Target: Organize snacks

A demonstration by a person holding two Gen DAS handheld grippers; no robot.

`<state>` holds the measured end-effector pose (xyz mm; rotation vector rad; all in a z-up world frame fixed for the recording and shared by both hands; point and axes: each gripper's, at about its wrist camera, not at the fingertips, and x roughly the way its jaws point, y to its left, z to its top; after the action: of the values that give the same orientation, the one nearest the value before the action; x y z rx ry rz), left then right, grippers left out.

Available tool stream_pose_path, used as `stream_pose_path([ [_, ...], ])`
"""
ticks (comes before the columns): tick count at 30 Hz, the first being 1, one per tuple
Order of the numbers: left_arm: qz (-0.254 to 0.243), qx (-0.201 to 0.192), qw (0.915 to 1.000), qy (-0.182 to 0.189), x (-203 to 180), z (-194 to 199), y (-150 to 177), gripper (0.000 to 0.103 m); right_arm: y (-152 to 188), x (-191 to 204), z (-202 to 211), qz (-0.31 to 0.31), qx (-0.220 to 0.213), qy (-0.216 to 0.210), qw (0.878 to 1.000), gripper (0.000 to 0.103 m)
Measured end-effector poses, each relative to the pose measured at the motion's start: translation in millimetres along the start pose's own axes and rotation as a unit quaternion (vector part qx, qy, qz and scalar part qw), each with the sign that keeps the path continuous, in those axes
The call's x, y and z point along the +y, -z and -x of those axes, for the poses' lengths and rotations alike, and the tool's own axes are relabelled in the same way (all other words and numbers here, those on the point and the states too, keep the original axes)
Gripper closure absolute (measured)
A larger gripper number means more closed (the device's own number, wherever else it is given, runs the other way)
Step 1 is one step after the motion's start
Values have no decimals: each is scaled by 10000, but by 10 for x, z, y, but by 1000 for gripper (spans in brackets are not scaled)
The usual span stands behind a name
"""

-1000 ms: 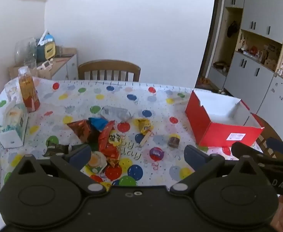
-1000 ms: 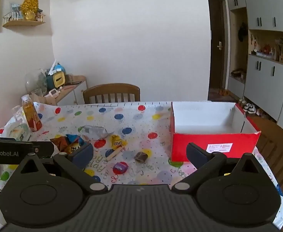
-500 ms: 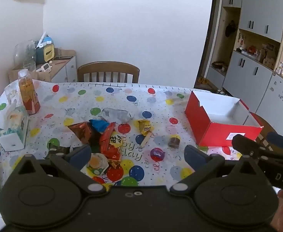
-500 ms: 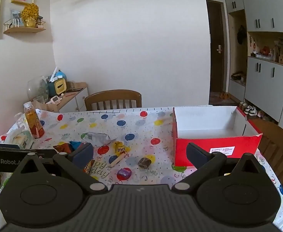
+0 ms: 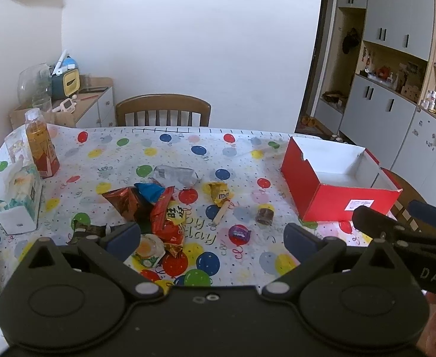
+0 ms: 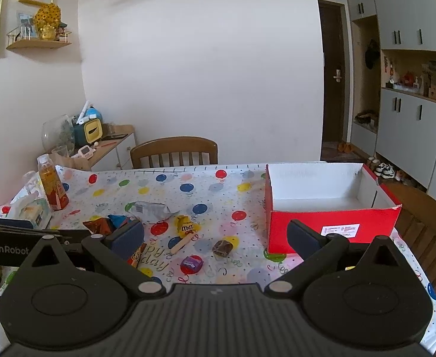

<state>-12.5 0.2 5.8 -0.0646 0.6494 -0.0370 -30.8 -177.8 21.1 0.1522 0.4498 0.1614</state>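
Black plastic fills the bottom of both wrist views: the left gripper (image 5: pixel 210 235) and the right gripper (image 6: pixel 215 233) both hang above the near edge of the table with fingers spread wide and nothing between them. Compared with a second ago both views have drifted back and up a little, so the snacks sit slightly farther off; nothing on the table itself has shifted, and both sets of jaws are as wide as before.

Readable stuff: "GenRobot" on the left gripper's side as seen from the right wrist, and "DAS" on the right one's body at the right edge of the left view.

Going near to far on the balloon tablecloth (image 5: pixel 170 148) (it has "Happy Birthday" lettering, only partly visible): a round egg-print packet (image 5: pixel 149 248) and a red crinkly pack (image 5: pixel 167 220) with yellow Chinese characters sit nearest, then a purple round candy (image 5: pixel 239 233), a small brown wrapped chocolate (image 5: pixel 264 214), a yellow M&M's bag (image 5: pixel 220 195) with a wooden stick (image 5: pixel 221 212) beside it, a brown bag (image 5: pixel 121 200), a blue pack (image 5: pixel 151 190) and a silver wrapper (image 5: pixel 176 174) farther back. All loose, mid-table.

The red box (image 6: pixel 331 226) stands to the right, open, white inside, with a white label on its near wall (too small to read). Far left there's a tissue box (image 5: pixel 20 199) and an orange drink bottle (image 5: pixel 41 145).
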Motion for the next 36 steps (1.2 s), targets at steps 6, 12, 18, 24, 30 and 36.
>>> stream_pose_path([
  [6, -68, 14, 10000, -15, -15, 24, 9, 1, 4, -6, 22, -46, 48, 2, 10000, 0],
  [12, -98, 28, 9999, -36, -20, 73, 33, 1, 13, 0, 44, -27, 35, 26, 10000, 0],
  [18, -82, 45, 10000, -19, -4, 96, 48, 1, 31, -3, 91, -32, 22, 24, 10000, 0],
  [24, -62, 52, 10000, -19, 9, 117, 73, 1, 7, 37, 142, 58, -43, -26, 10000, 0],
  [30, -83, 0, 10000, 3, 8, 129, 67, 1, -1, 58, 158, 92, -70, 30, 9999, 0],
  [36, -78, -4, 10000, 24, 21, 130, 59, 1, -3, 88, 150, 118, -90, 25, 9999, 0],
])
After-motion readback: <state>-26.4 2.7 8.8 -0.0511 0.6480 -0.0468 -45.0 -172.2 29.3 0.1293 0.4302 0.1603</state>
